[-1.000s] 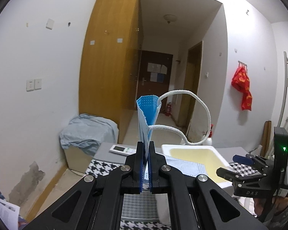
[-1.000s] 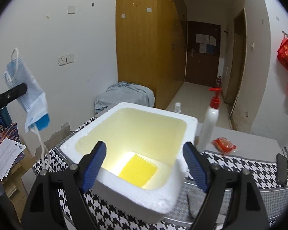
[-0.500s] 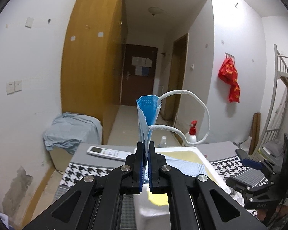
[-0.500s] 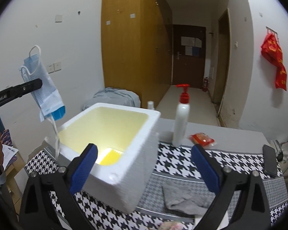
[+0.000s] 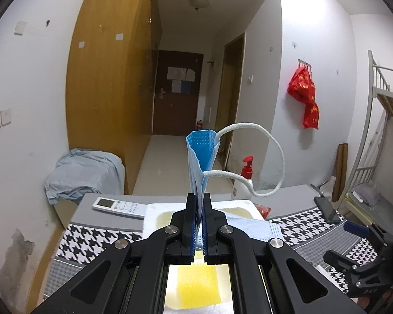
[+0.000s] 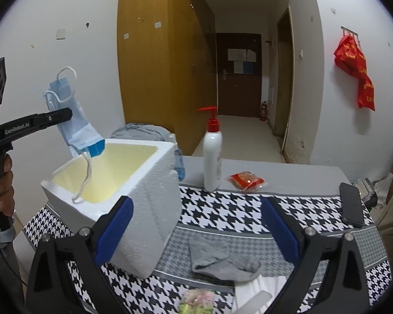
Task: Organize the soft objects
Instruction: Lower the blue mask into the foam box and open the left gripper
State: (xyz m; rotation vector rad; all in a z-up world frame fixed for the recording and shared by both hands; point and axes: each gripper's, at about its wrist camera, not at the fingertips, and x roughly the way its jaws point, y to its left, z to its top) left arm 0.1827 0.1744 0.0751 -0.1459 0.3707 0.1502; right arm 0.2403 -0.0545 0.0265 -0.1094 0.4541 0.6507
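My left gripper (image 5: 199, 209) is shut on a blue face mask (image 5: 199, 162) whose white ear loop curls out to the right. It holds the mask over the white foam box (image 5: 154, 209), and a yellow sponge (image 5: 197, 282) lies on the box floor below. The right wrist view shows the mask (image 6: 73, 123) hanging from the left gripper's fingers (image 6: 63, 115) above the box's (image 6: 149, 204) left side, one loop dangling inside the rim. My right gripper (image 6: 194, 233) stands open with nothing between its fingers. A grey sock (image 6: 222, 261) lies on the cloth just ahead of it.
A houndstooth cloth (image 6: 222, 209) covers the table. Behind the box stand a white pump bottle (image 6: 212, 154) and a small spray bottle (image 6: 179, 162). A red packet (image 6: 246, 179), a phone (image 6: 351, 204) and a remote (image 5: 118, 205) lie around. White fabric (image 6: 259, 287) lies near the front edge.
The left gripper has carried the mask sideways from beside the box to over it. The right gripper has swung right, from facing the box toward the sock, and its jaws have widened a little.
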